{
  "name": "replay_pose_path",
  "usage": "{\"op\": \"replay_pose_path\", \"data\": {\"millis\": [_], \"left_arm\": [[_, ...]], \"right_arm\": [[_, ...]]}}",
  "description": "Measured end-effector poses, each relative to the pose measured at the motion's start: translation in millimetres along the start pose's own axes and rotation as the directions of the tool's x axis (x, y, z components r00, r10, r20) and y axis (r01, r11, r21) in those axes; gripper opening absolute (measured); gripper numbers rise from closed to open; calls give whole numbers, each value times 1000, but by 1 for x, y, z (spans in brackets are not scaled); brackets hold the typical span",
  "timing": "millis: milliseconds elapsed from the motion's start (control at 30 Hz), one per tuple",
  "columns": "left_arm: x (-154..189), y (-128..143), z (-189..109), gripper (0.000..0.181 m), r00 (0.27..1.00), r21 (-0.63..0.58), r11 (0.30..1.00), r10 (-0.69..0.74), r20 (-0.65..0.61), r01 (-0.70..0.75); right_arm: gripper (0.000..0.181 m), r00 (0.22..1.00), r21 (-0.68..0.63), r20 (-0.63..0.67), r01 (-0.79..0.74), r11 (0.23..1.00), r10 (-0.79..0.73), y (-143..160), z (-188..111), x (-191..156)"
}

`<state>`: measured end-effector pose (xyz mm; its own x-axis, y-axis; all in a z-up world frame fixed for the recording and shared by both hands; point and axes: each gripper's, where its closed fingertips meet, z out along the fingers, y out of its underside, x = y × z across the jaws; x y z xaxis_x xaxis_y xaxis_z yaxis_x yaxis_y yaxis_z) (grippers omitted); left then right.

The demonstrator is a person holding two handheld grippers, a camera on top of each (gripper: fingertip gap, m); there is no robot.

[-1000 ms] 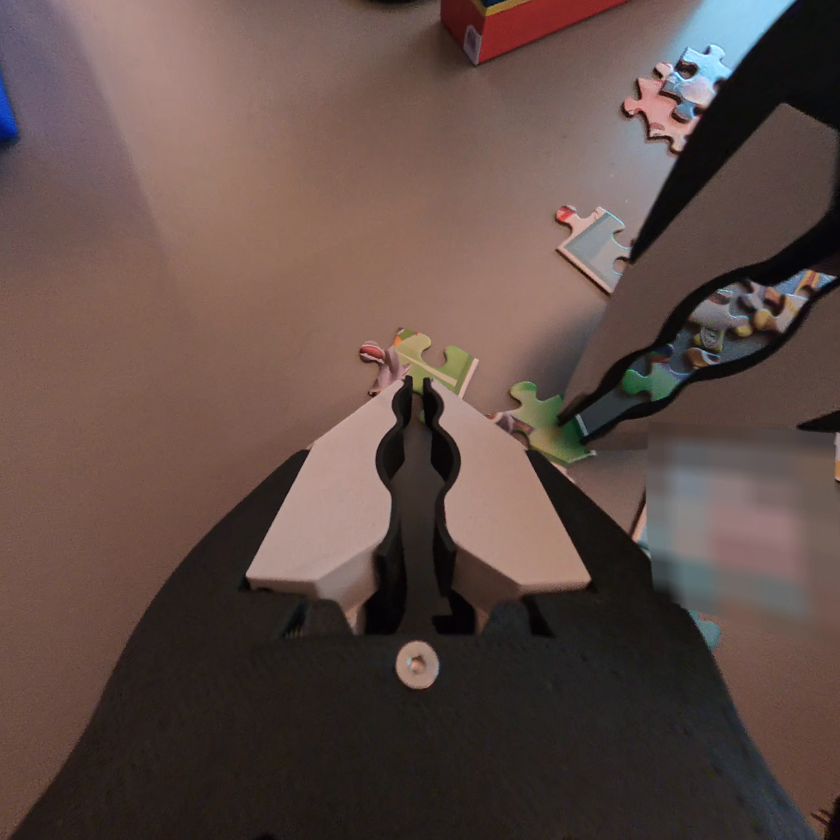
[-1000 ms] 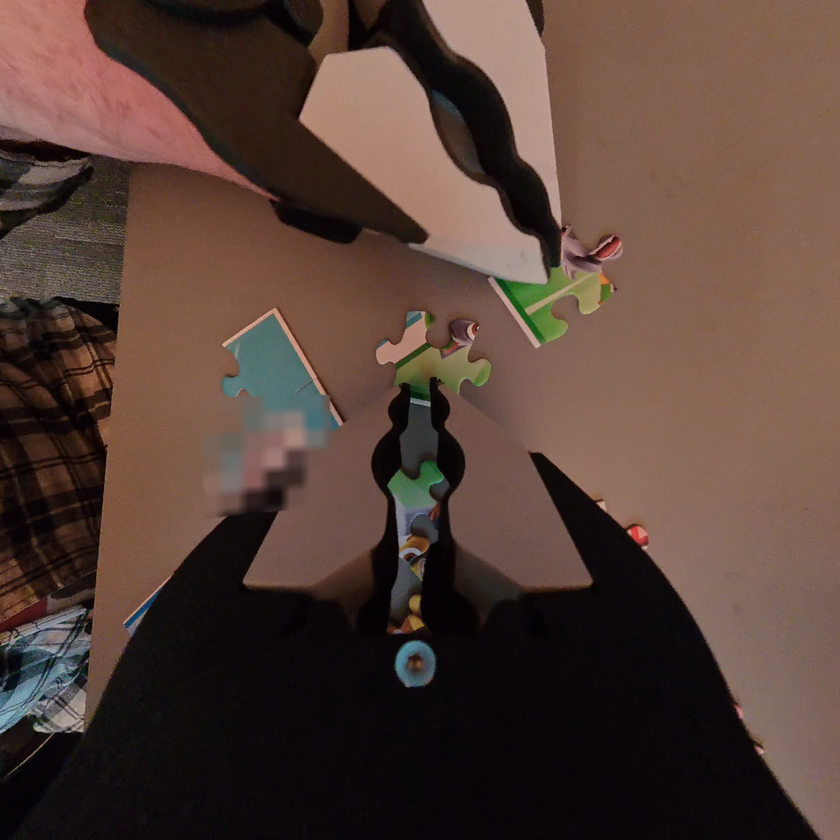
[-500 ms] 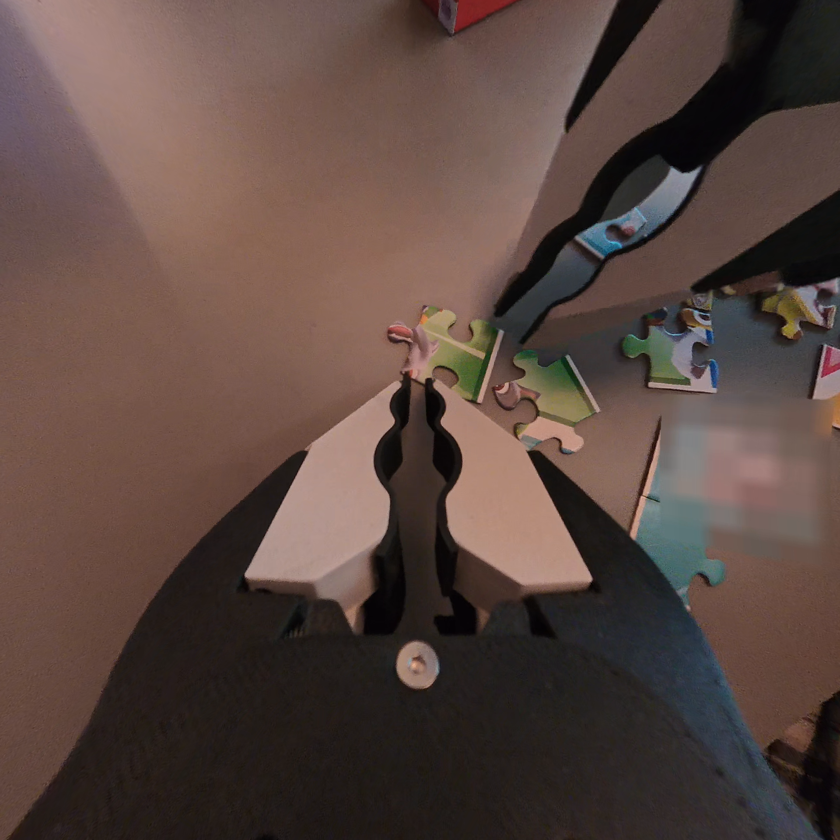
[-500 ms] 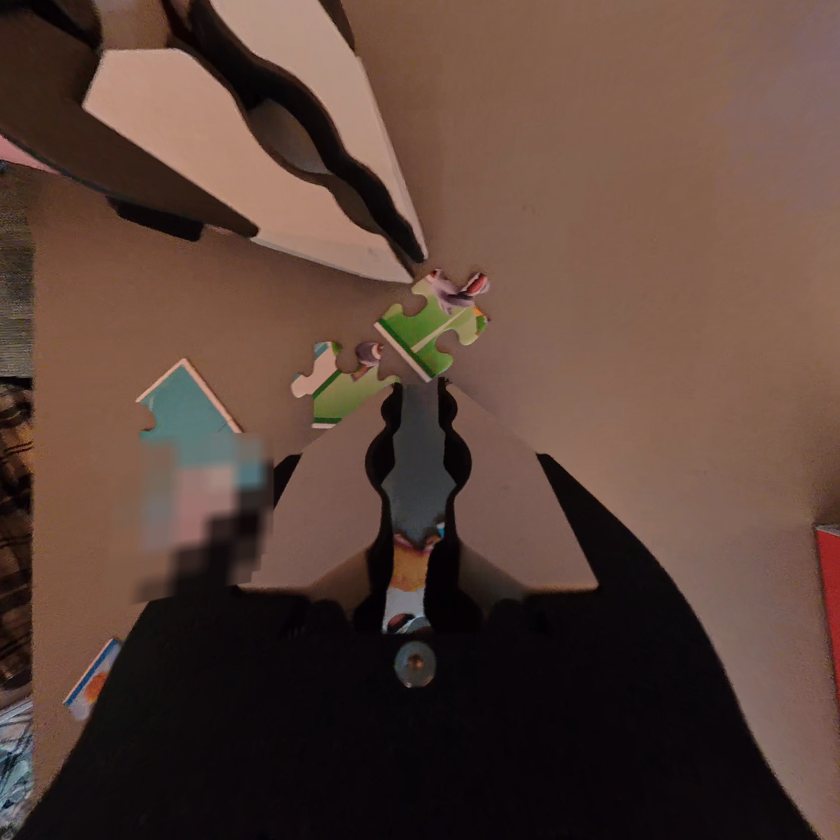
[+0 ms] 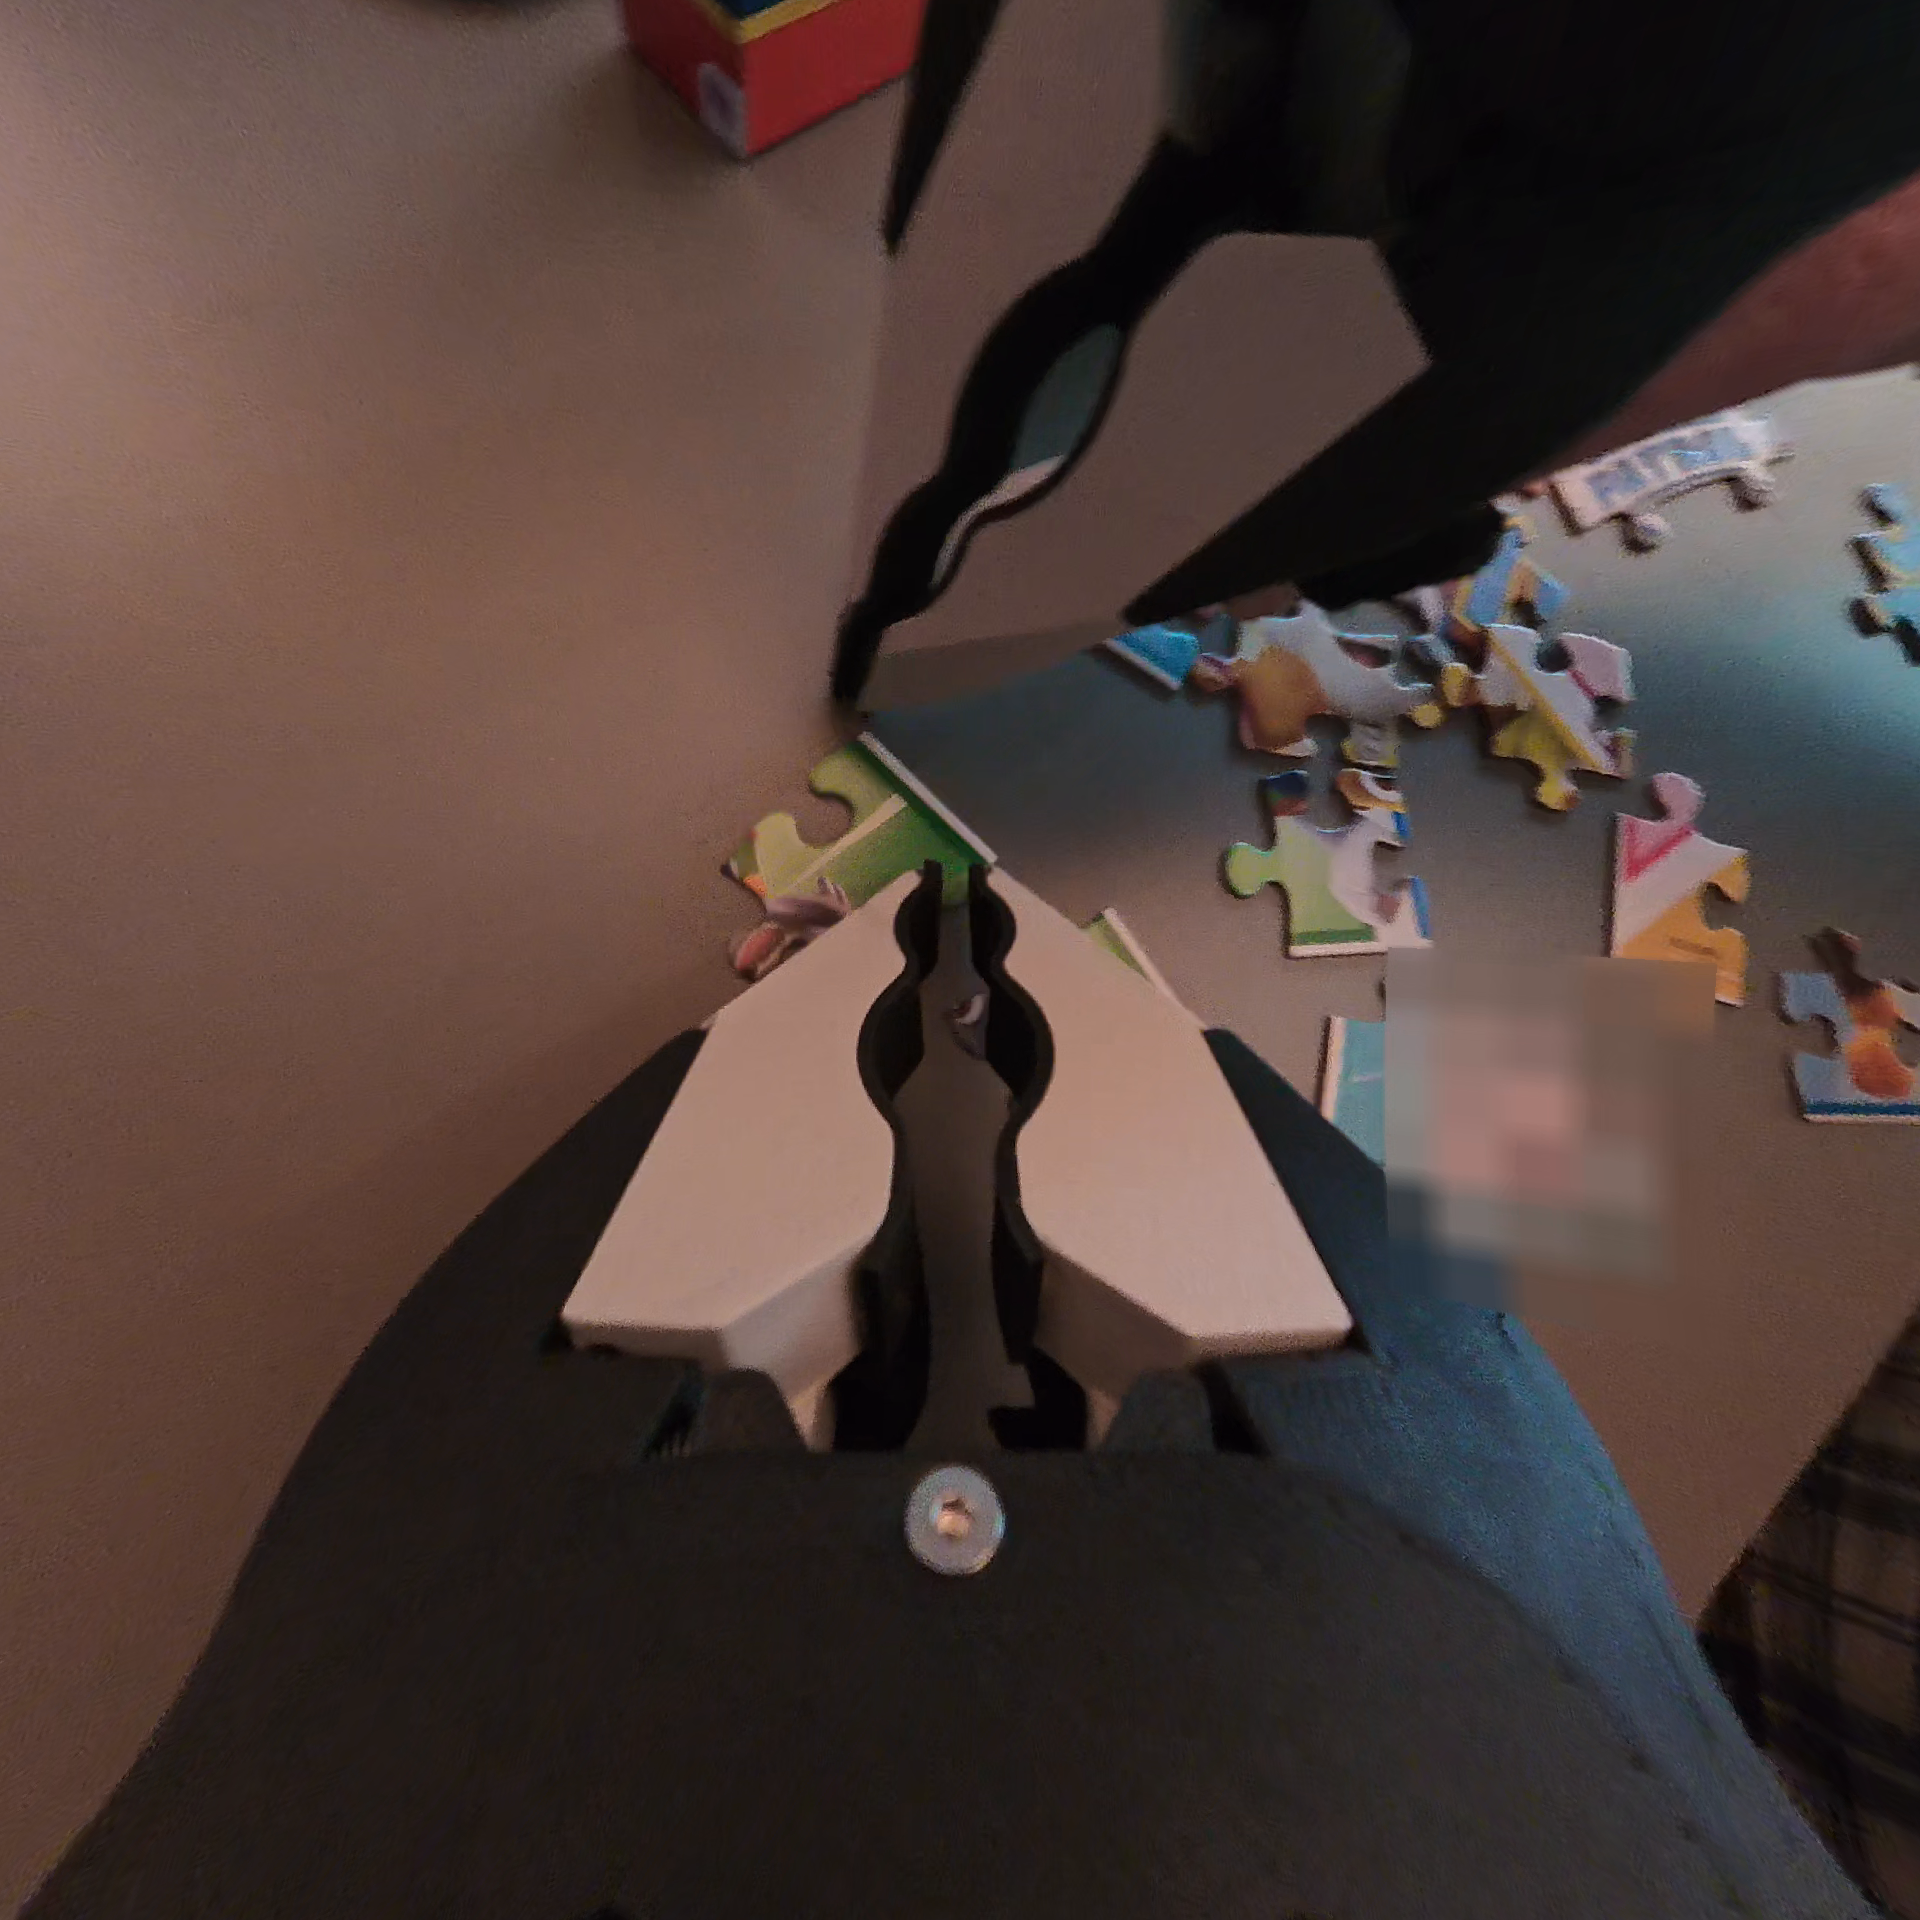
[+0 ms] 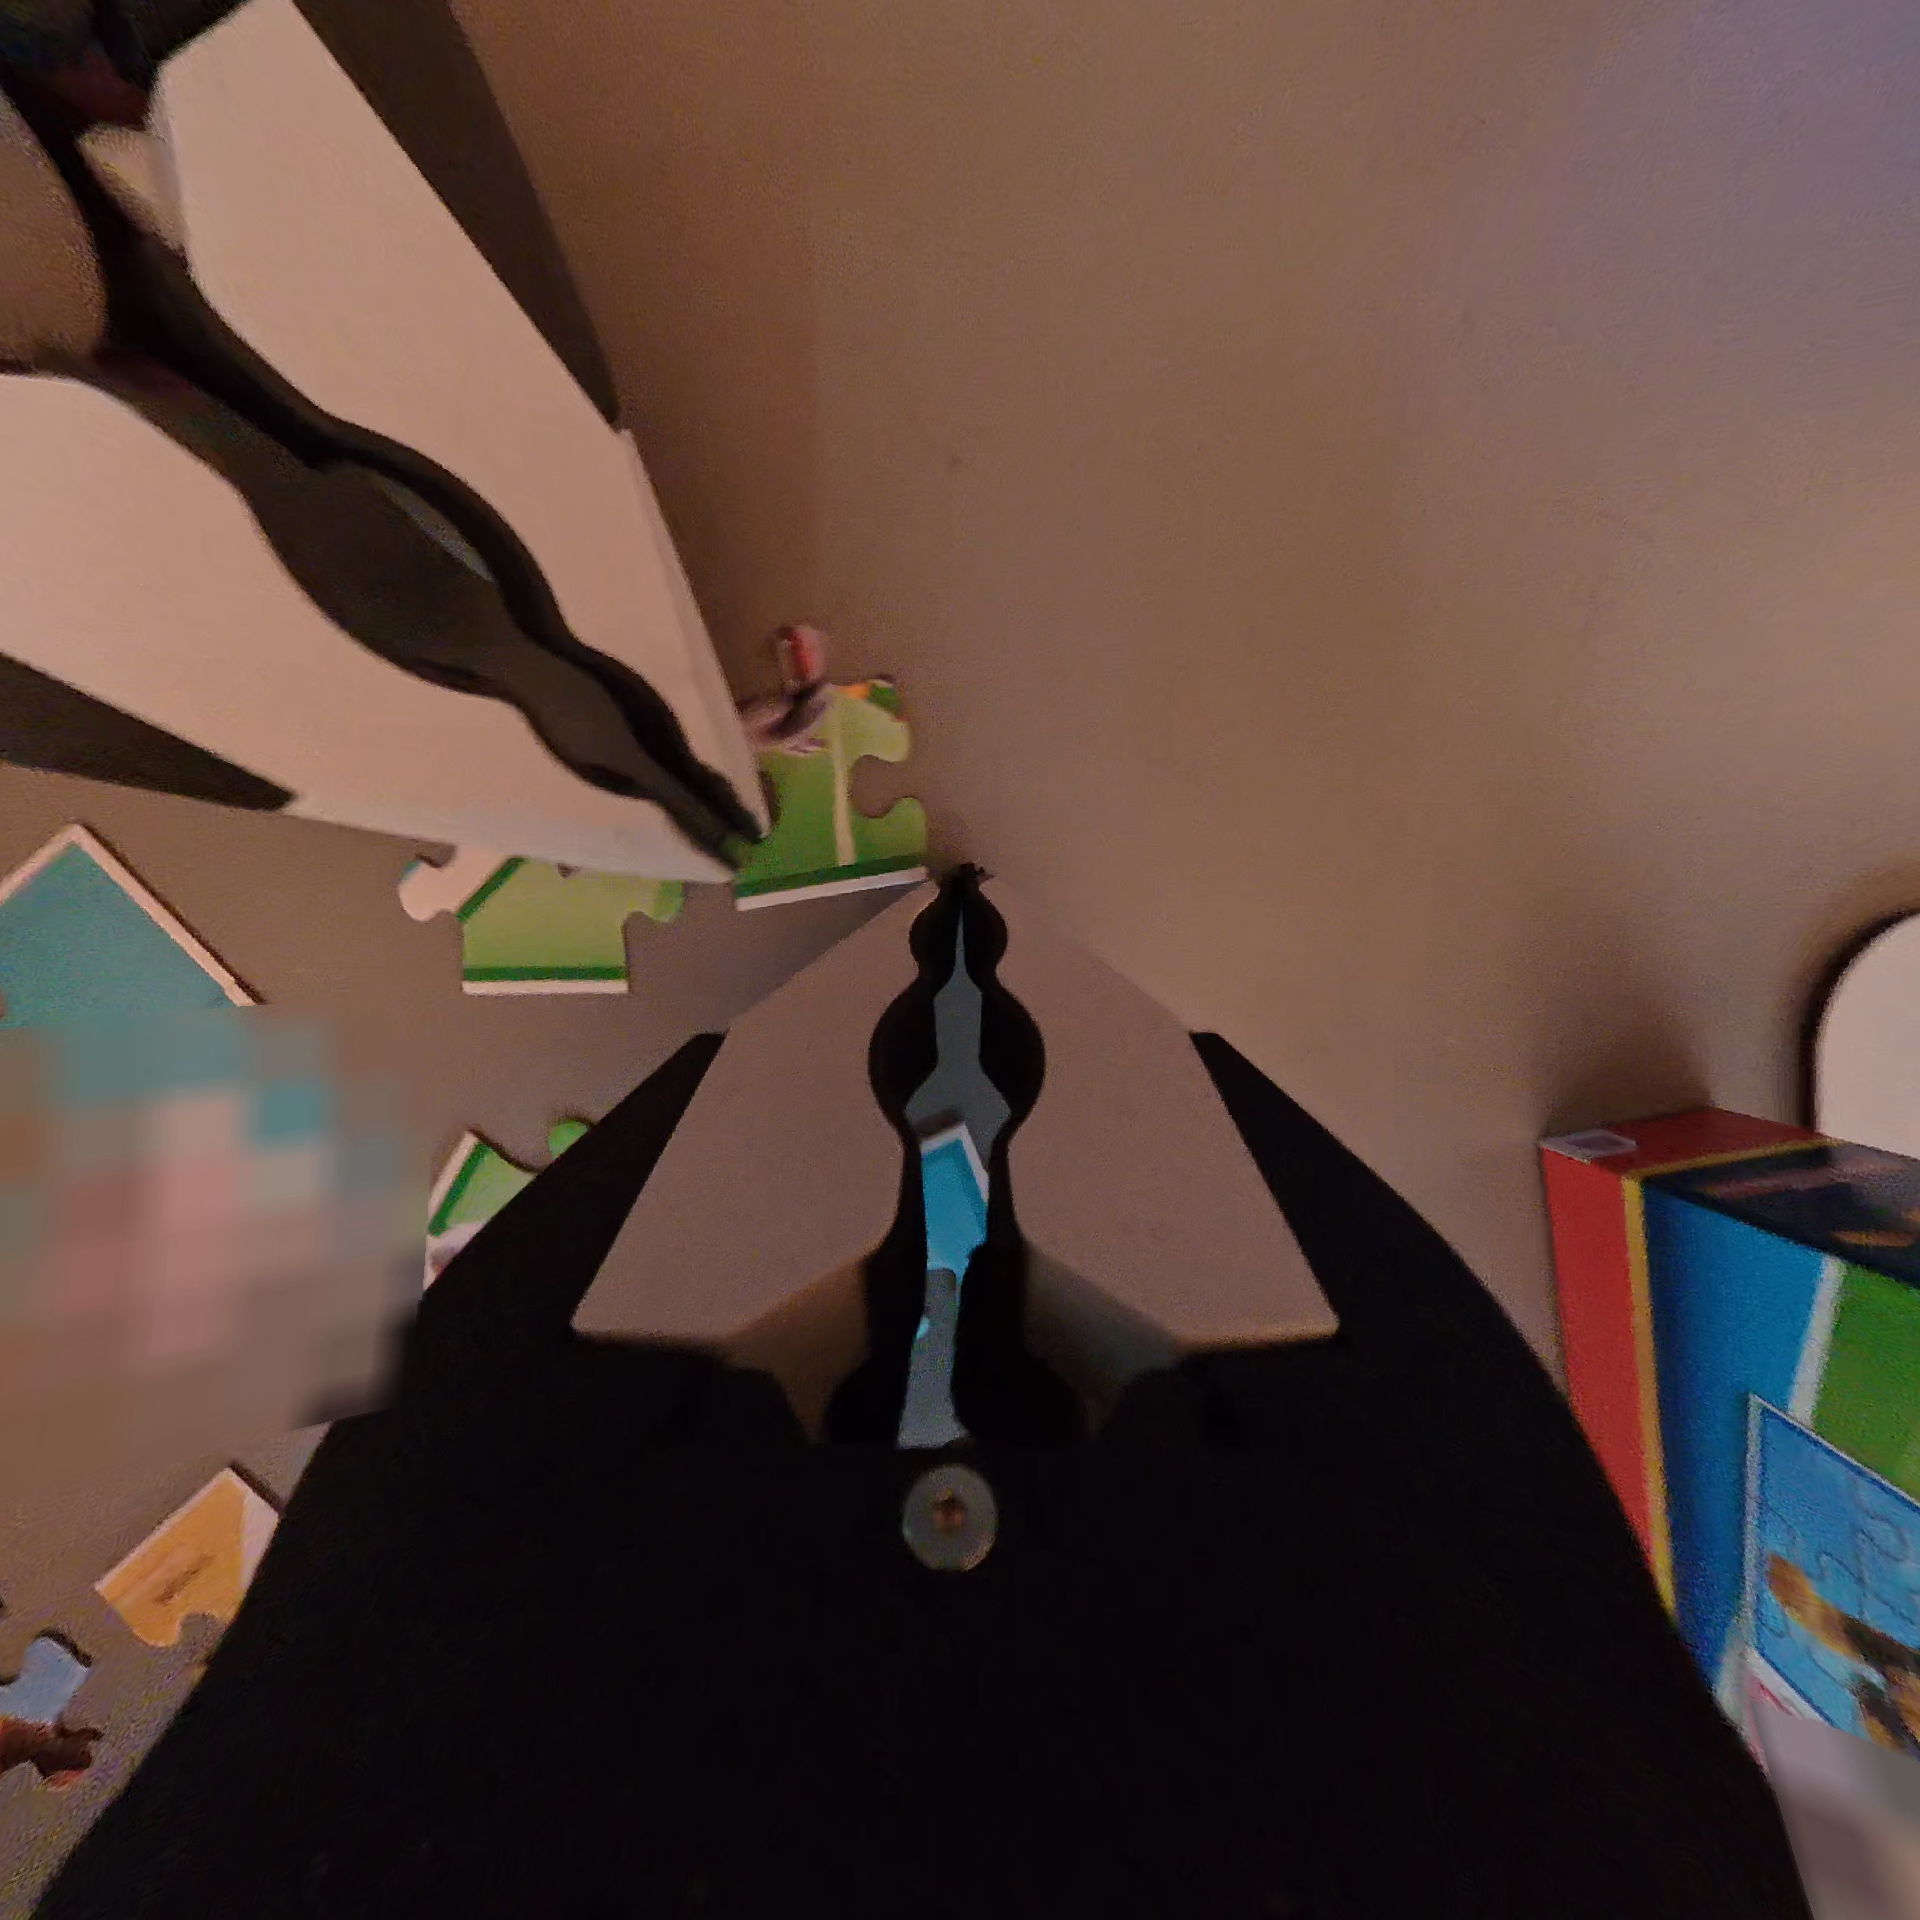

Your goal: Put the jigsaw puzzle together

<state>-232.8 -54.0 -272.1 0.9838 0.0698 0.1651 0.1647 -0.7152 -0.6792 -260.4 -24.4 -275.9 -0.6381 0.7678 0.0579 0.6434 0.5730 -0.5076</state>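
Left wrist view: my left gripper is nearly closed and empty, tips over the green piece lying flat on the worktop
Green piece: light, thin, stiff card, I judge; hard to pinch flat, so I'd push its straight edge or nip a tab
Second green piece: just beside it, not joined
Loose pieces: scattered to the right
Right gripper: closed, empty, tips at the green piece's corner
Box: red and blue, closed as far as shown, contents hidden
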Motion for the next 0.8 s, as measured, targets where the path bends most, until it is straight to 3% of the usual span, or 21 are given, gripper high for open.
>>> {"op": "replay_pose_path", "data": {"millis": [167, 300, 400, 533, 767, 800], "left_arm": [[-25, -3, -25, 3, 999, 80, 996, -44, 21, 42], [-31, 13, -24, 8, 999, -19, 1000, -21, 37, 22], [-23, 12, -16, 7, 1000, -25, 1000, -2, 16, 3], [-19, 9, -11, 4, 1000, -19, 1000, 5, 3, -5], [-20, 9, -16, 3, 1000, -12, 1000, 15, -7, -15], [-20, 8, -17, 3, 1000, 1, 1000, 15, -9, -15]], "right_arm": [[17, 999, 21, 45, 27, 999, -28, 1, -9, -11], [35, 989, 29, 124, 74, 997, -77, 2, -6, -24], [46, 985, 43, 159, 66, 997, -72, 0, -3, -29], [33, 985, 47, 145, 85, 995, -91, 1, -3, -27], [29, 984, 41, 153, 87, 995, -92, 4, -5, -27], [7, 983, 36, 159, 89, 995, -94, 5, -6, -28]]}}
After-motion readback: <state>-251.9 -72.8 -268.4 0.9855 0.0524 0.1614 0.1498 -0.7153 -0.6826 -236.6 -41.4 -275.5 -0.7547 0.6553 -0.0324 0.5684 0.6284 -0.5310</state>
